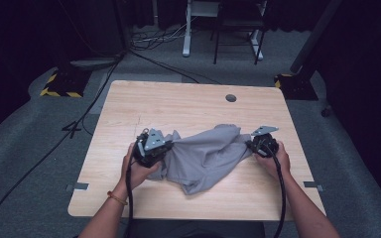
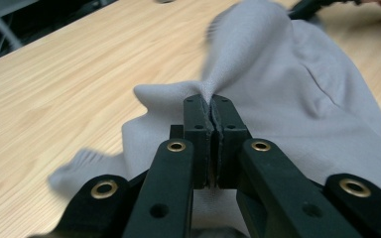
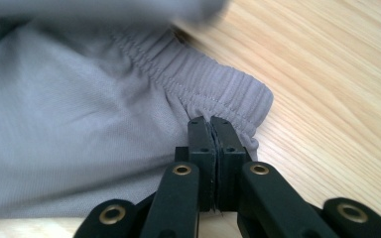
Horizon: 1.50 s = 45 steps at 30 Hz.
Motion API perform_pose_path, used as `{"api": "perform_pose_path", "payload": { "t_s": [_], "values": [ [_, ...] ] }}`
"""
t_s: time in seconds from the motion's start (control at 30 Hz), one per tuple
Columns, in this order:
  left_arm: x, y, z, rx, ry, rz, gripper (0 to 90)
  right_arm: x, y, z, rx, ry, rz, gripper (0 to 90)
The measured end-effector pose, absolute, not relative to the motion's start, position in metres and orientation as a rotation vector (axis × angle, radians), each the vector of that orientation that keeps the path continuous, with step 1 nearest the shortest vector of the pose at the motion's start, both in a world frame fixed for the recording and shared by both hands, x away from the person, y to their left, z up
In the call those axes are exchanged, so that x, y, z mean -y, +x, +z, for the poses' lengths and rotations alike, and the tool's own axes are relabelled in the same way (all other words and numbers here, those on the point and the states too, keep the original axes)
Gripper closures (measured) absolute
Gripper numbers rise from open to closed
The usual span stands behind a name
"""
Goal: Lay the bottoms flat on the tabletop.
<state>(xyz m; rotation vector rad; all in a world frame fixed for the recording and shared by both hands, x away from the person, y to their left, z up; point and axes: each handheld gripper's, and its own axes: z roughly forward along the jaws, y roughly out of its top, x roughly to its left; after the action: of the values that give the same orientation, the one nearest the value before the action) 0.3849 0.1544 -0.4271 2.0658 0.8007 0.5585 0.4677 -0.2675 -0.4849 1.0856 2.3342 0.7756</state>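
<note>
Both your grippers' fingers pinch the grey shorts (image 1: 206, 156): right gripper (image 3: 211, 124) at waistband, left gripper (image 2: 212, 101) opposite; spreading unfinished, still rumpled on table (image 1: 178, 101).

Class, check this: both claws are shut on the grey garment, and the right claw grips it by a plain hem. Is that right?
Not quite. The right claw grips the grey garment by its gathered elastic waistband, as the right gripper view shows. Both claws are shut on it.

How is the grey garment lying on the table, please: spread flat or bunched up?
Bunched up. The garment lies crumpled with folds between the left gripper and right gripper, each shut on an edge.
</note>
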Motion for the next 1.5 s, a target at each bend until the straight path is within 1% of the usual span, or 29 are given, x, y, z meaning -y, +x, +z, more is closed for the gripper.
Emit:
{"api": "perform_pose_path", "payload": {
  "t_s": [0.03, 0.23, 0.33, 0.37, 0.4, 0.43, 0.47, 0.5, 0.53, 0.57, 0.63, 0.7, 0.77, 0.8, 0.87, 0.9, 0.93, 0.97, 1.0, 1.03, 1.07, 1.1, 1.13, 1.27, 1.3, 1.33, 1.37, 1.47, 1.5],
  "values": [
    [-0.161, 0.385, -0.428, -0.829, 2.072, 0.575, 86.8, 0.270, 0.468, -0.485, -2.324, 1.098, 0.773, 88.7],
    [-0.187, 0.389, -0.447, -0.958, 2.146, 0.535, 86.7, 0.285, 0.468, -0.483, -2.295, 1.151, 0.751, 88.8],
    [-0.191, 0.390, -0.462, -0.980, 2.214, 0.424, 86.7, 0.286, 0.468, -0.483, -2.298, 1.159, 0.746, 88.5],
    [-0.190, 0.389, -0.466, -0.975, 2.257, 0.391, 83.9, 0.285, 0.468, -0.483, -2.316, 1.151, 0.734, 87.6],
    [-0.189, 0.387, -0.469, -0.948, 2.285, 0.396, 80.0, 0.285, 0.468, -0.483, -2.323, 1.152, 0.736, 86.2],
    [-0.187, 0.385, -0.469, -0.934, 2.292, 0.406, 78.4, 0.286, 0.468, -0.483, -2.321, 1.158, 0.744, 83.7],
    [-0.185, 0.383, -0.467, -0.929, 2.282, 0.405, 74.2, 0.287, 0.468, -0.482, -2.312, 1.158, 0.751, 78.1],
    [-0.183, 0.383, -0.463, -0.927, 2.240, 0.405, 66.1, 0.288, 0.467, -0.481, -2.292, 1.158, 0.761, 69.8],
    [-0.182, 0.383, -0.458, -0.930, 2.184, 0.412, 55.1, 0.290, 0.467, -0.479, -2.275, 1.162, 0.773, 69.4],
    [-0.180, 0.383, -0.452, -0.950, 2.137, 0.448, 46.6, 0.291, 0.466, -0.478, -2.262, 1.166, 0.782, 66.6],
    [-0.176, 0.387, -0.442, -0.971, 2.036, 0.468, 27.2, 0.294, 0.467, -0.477, -2.226, 1.181, 0.792, 52.4],
    [-0.171, 0.398, -0.436, -0.931, 2.017, 0.462, 25.1, 0.297, 0.469, -0.477, -2.221, 1.233, 0.843, 50.5],
    [-0.164, 0.413, -0.434, -0.915, 2.025, 0.445, 23.0, 0.299, 0.471, -0.477, -2.195, 1.251, 0.885, 43.2],
    [-0.160, 0.421, -0.433, -0.904, 2.050, 0.424, 23.0, 0.299, 0.472, -0.478, -2.197, 1.259, 0.899, 42.7],
    [-0.150, 0.434, -0.437, -0.877, 2.133, 0.474, 22.9, 0.299, 0.476, -0.482, -2.190, 1.284, 0.868, 37.4],
    [-0.146, 0.441, -0.442, -0.879, 2.185, 0.486, 25.1, 0.300, 0.478, -0.484, -2.204, 1.298, 0.873, 37.3],
    [-0.145, 0.447, -0.448, -0.912, 2.209, 0.481, 26.6, 0.301, 0.481, -0.486, -2.209, 1.316, 0.875, 37.0],
    [-0.147, 0.453, -0.453, -0.939, 2.208, 0.424, 27.1, 0.302, 0.482, -0.487, -2.208, 1.333, 0.877, 35.8],
    [-0.151, 0.457, -0.457, -0.959, 2.210, 0.382, 32.9, 0.303, 0.483, -0.489, -2.209, 1.339, 0.884, 35.0],
    [-0.155, 0.460, -0.460, -1.009, 2.211, 0.409, 38.0, 0.305, 0.485, -0.491, -2.222, 1.350, 0.887, 35.3],
    [-0.161, 0.463, -0.464, -1.041, 2.204, 0.408, 38.9, 0.305, 0.485, -0.493, -2.226, 1.357, 0.895, 36.8],
    [-0.168, 0.464, -0.466, -1.043, 2.190, 0.359, 46.4, 0.306, 0.485, -0.493, -2.235, 1.354, 0.917, 41.9],
    [-0.173, 0.465, -0.469, -1.063, 2.188, 0.360, 52.4, 0.305, 0.485, -0.492, -2.255, 1.330, 0.919, 48.2],
    [-0.190, 0.468, -0.476, -1.109, 2.183, 0.348, 61.5, 0.300, 0.483, -0.489, -2.314, 1.283, 0.927, 70.7],
    [-0.193, 0.468, -0.475, -1.118, 2.174, 0.339, 66.9, 0.299, 0.482, -0.488, -2.326, 1.265, 0.925, 76.9],
    [-0.194, 0.468, -0.474, -1.131, 2.172, 0.357, 68.5, 0.297, 0.482, -0.487, -2.329, 1.258, 0.919, 82.1],
    [-0.196, 0.467, -0.472, -1.140, 2.178, 0.396, 71.7, 0.296, 0.481, -0.486, -2.329, 1.248, 0.919, 84.3],
    [-0.198, 0.466, -0.469, -1.185, 2.217, 0.467, 80.9, 0.296, 0.476, -0.474, -2.275, 1.200, 0.936, 85.9],
    [-0.200, 0.466, -0.470, -1.198, 2.245, 0.493, 81.9, 0.298, 0.474, -0.468, -2.237, 1.194, 0.945, 86.1]
  ]
}}
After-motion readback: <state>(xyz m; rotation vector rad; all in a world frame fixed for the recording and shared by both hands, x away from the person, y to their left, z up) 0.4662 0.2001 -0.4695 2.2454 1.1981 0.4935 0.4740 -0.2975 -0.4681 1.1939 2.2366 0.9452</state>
